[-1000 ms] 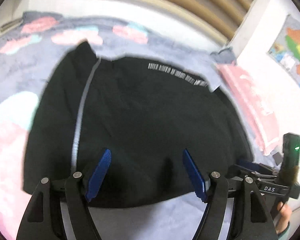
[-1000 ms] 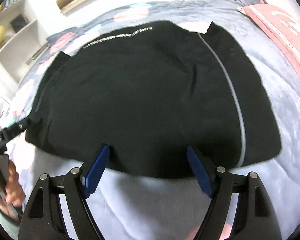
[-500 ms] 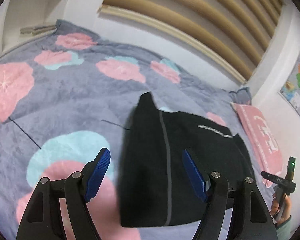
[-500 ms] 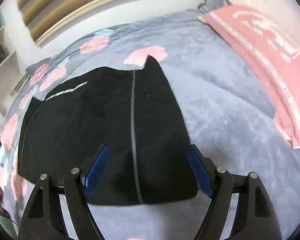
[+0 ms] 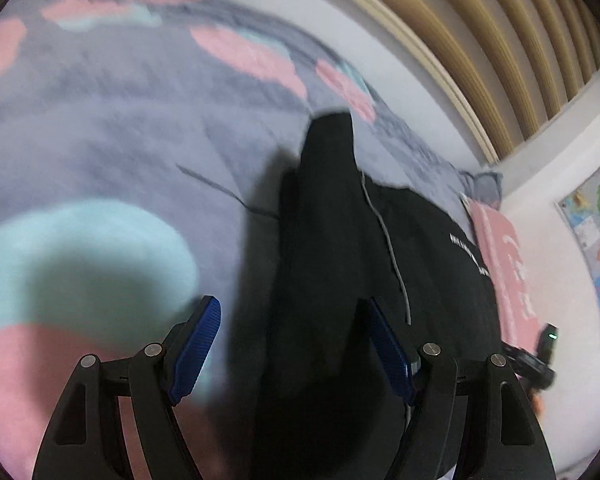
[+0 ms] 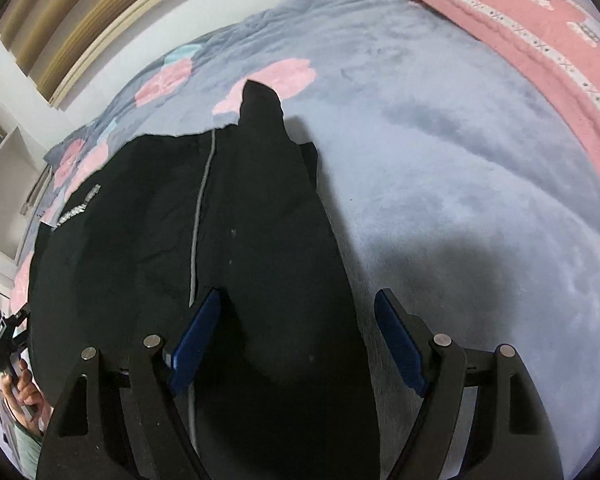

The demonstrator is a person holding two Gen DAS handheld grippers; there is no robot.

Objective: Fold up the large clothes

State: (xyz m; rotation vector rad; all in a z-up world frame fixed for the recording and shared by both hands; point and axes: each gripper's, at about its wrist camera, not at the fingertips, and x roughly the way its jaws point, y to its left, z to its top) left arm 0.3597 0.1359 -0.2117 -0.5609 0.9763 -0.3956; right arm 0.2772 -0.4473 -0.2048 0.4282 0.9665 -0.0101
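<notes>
Garment: a black garment [image 5: 340, 280] lies spread on the bed [image 5: 100, 140], on a grey blanket with pink and teal blossoms; a thin pale stripe [image 6: 198, 220] runs down each side panel.
Left tool: the left tool [image 5: 292, 344] stands wide and holds nothing; the garment's left edge lies ahead, between its blue pads [image 5: 194, 348], which look clear of the cloth.
Right tool: the right tool [image 6: 296, 340] is likewise wide and empty; the garment's right edge runs between its fingers, the stripe just inside the left pad.
Step in hand: by my reading, each tool is lining up on a side edge for a lengthwise fold.
Doing it well: bring each tool down over the hem corner so one pad slips under the cloth; pinch only the garment, not the blanket pile beneath.
Symmetry: grip both sides at matching points, so the fold falls straight.
Risk: the plush blanket may catch in the pads; the left view is blurred, so contact there is uncertain.
Containers: none visible; a pink pillow [image 6: 520, 20] lies well beyond the right tool, apart from the garment.
</notes>
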